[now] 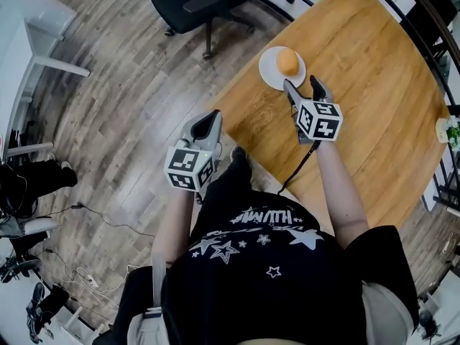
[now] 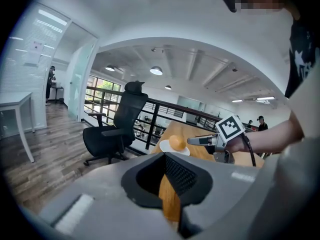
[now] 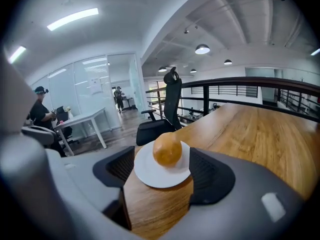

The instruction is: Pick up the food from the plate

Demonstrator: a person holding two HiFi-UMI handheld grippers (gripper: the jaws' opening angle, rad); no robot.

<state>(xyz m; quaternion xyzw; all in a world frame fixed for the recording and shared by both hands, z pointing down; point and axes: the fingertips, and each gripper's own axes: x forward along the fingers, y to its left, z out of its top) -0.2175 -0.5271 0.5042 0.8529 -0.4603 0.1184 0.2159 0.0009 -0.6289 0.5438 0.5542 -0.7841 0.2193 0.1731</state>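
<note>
Peering past spread right tongs (image 3: 165, 167) alone reveals a seated person (image 3: 40, 115).

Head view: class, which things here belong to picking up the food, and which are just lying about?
Job in hand: orange food, white plate, right gripper, wooden table.
Lying about: office chair, white desk, floor cables.
</note>
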